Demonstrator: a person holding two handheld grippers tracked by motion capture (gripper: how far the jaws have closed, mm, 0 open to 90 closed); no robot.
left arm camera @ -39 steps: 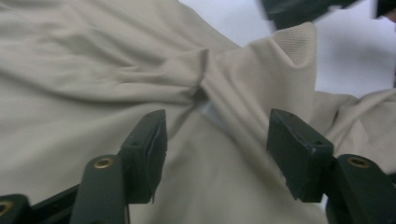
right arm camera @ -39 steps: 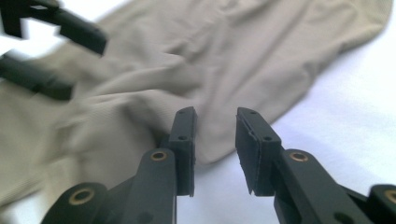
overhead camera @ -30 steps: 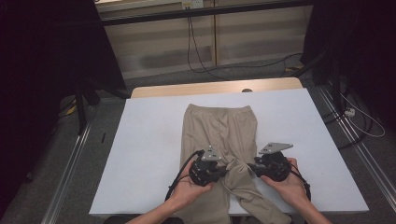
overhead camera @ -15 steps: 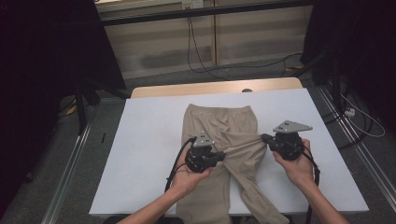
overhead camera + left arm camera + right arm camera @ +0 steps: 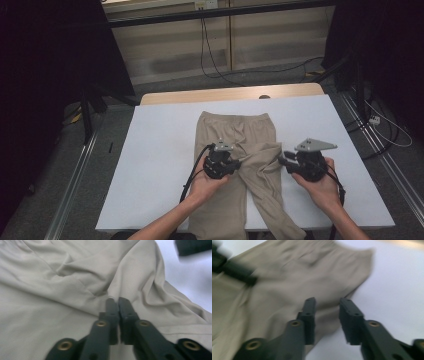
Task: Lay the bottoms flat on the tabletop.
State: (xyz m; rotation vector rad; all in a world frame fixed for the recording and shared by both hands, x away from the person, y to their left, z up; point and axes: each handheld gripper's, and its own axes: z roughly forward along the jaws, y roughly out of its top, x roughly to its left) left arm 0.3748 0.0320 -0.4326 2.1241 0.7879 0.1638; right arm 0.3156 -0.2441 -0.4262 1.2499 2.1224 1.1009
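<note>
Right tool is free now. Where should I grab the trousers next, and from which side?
Probably the bunched fold on the trousers, coming in from their right edge. It stands raised off the white table cover, so the open right tool can pinch it.

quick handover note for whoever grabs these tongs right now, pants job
Left tongs: jaws nearly shut, just easing open, tips at a fold of the beige trousers near the crotch; whether fabric is pinched is unclear.
Right tongs: open, jaws just widened, nothing between them, above the trousers' right edge.
Trousers: on the white table cover, waistband at the far side, legs running over the near edge.
Done: fabric bunched at mid-right.
Left: probably smoothing and folding.
</note>
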